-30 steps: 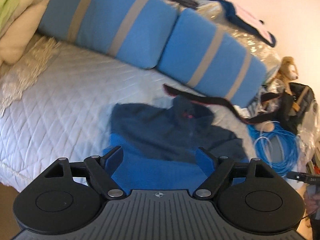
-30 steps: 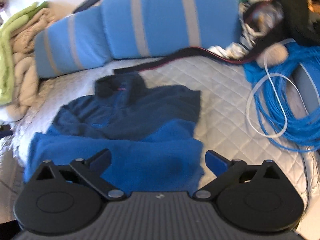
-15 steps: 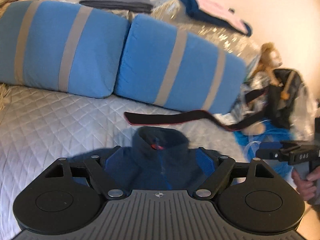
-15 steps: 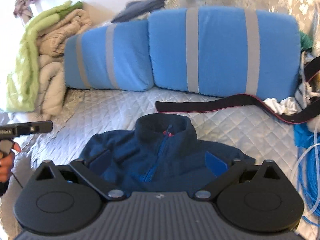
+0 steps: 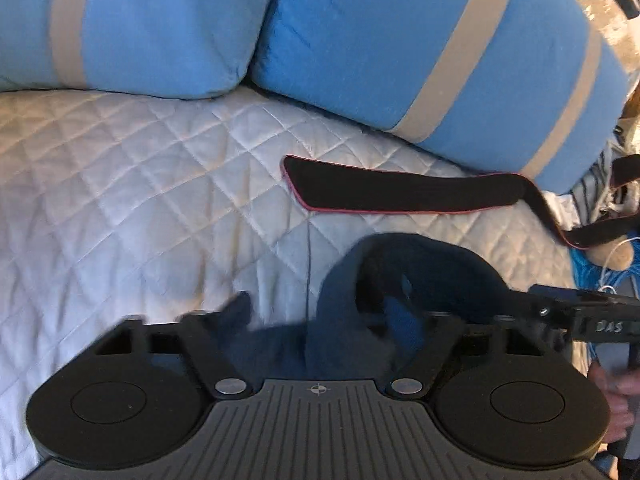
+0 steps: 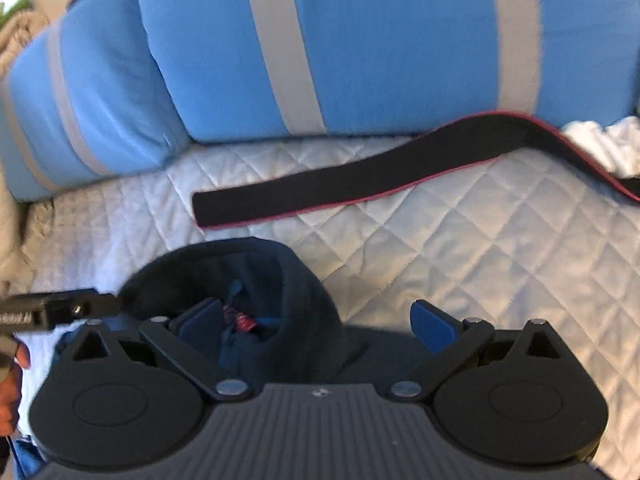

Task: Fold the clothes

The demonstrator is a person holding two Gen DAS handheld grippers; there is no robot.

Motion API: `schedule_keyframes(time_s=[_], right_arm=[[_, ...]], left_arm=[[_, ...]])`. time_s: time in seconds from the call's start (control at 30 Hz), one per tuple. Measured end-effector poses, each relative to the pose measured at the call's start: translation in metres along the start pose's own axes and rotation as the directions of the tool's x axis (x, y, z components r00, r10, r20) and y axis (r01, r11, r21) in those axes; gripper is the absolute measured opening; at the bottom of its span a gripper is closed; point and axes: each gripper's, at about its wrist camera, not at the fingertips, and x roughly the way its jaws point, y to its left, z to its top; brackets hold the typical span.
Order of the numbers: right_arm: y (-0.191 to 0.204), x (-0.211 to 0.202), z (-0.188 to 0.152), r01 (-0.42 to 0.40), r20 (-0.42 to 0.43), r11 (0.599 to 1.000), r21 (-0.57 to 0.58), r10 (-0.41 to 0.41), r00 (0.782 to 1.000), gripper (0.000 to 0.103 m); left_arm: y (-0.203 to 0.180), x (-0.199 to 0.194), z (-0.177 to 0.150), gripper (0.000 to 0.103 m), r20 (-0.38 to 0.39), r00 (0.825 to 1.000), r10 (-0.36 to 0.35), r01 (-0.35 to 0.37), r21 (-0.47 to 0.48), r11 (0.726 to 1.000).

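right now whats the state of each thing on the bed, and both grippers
navy fleece jacket: lying on the quilt, collar standing up, zip partly open at the neck
black strap: lying flat on the quilt, beyond the collar, apart from it
blue pillows: side by side at the head of the bed
left gripper: has just been closing, jacket fabric between its fingers
right gripper: open wide, astride the collar's right side

Home bedroom: quilted bedspread [image 5: 132, 184], striped blue pillows [image 6: 360, 40].
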Motion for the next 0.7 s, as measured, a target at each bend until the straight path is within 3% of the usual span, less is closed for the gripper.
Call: schedule_keyframes(time_s=[0.07,0.1,0.13,0.27,0.33,0.4,0.47,0.53,0.6,0.7], right_arm=[[-0.005,0.02,0.003,0.005,-0.056,1.0,-0.008,-0.006,0.998,0.067],[-0.007,0.028,0.003,0.007,-0.089,1.0,-0.015,-0.008,0.996,0.028],[-0.011,0.033,0.004,-0.001,-0.101,1.0,-0.016,-0.001,0.995,0.01],[-0.034,0.038,0.009,-0.058,-0.092,0.997,0.046,0.062,0.994,0.008],[-0.053,0.043,0.01,-0.103,-0.1,0.987,0.125,0.116,0.988,0.009],[-0.069,0.05,0.009,-0.154,-0.103,0.966,0.206,0.178,0.979,0.01],[-0.073,0.049,0.006,-0.189,-0.087,0.958,0.217,0.212,0.973,0.037],[-0.065,0.038,0.008,-0.195,-0.061,0.97,0.147,0.206,0.977,0.057],[-0.052,0.019,0.011,-0.178,-0.02,0.984,0.021,0.178,0.984,0.072],[-0.029,-0.01,0.019,-0.159,0.061,0.972,-0.174,0.171,0.983,0.08]], left_arm=[[0.003,0.016,0.007,0.01,-0.062,0.998,0.012,-0.011,0.016,1.0],[0.004,0.024,0.011,0.009,-0.093,0.996,0.018,-0.016,0.024,1.0],[0.008,0.027,0.015,0.009,-0.103,0.995,0.013,-0.011,0.023,1.0],[0.039,0.031,0.027,0.008,-0.093,0.993,-0.074,0.069,-0.056,0.996],[0.059,0.04,0.026,0.009,-0.103,0.984,-0.146,0.129,-0.154,0.98],[0.073,0.047,0.022,0.016,-0.096,0.972,-0.212,0.185,-0.237,0.954],[0.075,0.044,0.02,0.021,-0.085,0.967,-0.241,0.216,-0.233,0.948],[0.069,0.031,0.02,0.035,-0.077,0.974,-0.215,0.2,-0.168,0.965],[0.057,0.012,0.023,0.049,-0.048,0.985,-0.163,0.159,-0.079,0.984],[0.035,-0.012,0.027,0.051,0.009,0.983,-0.184,0.183,0.067,0.981]])
